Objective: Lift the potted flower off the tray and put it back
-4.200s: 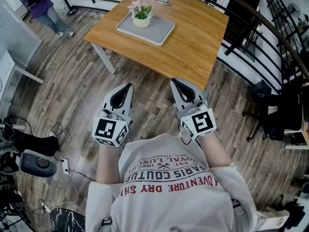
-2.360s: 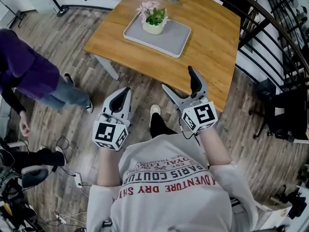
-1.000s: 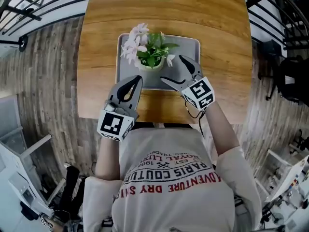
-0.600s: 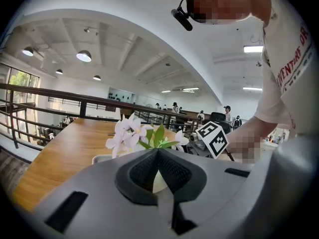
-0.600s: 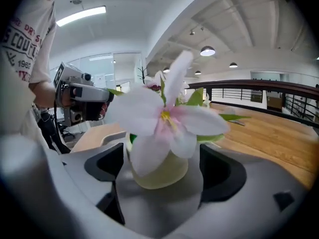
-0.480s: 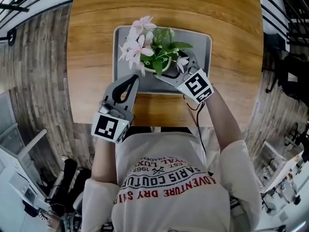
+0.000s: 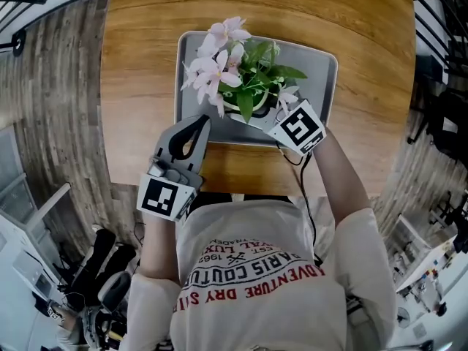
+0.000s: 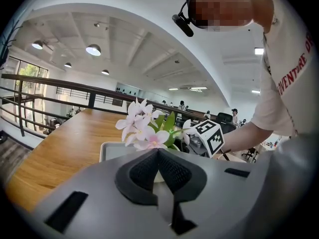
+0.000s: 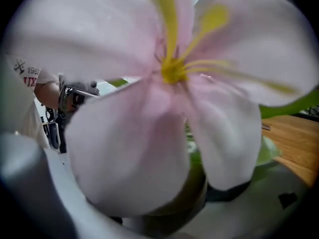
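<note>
Jaws opening round pink potted flower point(image 7: 240, 68)

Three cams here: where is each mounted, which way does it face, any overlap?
Head view: on the person's head, steeply down at table, tray, potted flower; left gripper, right gripper, shirt show.
Left gripper view: on the left gripper, along its shut jaws toward the flower; right gripper's cube and arm show.
Right gripper view: on the right gripper, close on a blossom; its opening jaws flank the pot.
All three share the potted flower.
</note>
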The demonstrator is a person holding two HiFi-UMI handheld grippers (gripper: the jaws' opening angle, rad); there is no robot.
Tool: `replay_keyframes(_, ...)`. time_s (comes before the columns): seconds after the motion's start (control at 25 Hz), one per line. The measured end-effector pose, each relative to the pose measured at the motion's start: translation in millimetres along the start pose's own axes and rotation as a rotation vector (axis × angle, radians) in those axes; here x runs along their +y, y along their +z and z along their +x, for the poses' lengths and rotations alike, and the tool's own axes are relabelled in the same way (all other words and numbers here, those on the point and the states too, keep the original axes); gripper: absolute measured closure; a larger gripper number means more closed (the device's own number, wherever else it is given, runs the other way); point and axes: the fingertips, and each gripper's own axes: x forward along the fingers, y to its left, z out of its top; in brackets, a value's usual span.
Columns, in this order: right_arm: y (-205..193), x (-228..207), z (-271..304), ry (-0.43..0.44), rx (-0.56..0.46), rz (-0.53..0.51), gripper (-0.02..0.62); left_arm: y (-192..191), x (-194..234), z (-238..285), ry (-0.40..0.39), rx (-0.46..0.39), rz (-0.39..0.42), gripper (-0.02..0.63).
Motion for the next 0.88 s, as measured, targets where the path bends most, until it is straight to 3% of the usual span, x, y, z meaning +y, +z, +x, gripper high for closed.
replay_keyframes(0.44,1,-1,-1,-0.060,-0.016,-0.014,0.095,-7,0,2,-0.024,0.019,0.013,0.594)
replay_keyframes(0.88,55,6,-25,-0.249,-0.099,-0.025,0.097,20,16,-29,-0.037,-0.036,0.046,0.594)
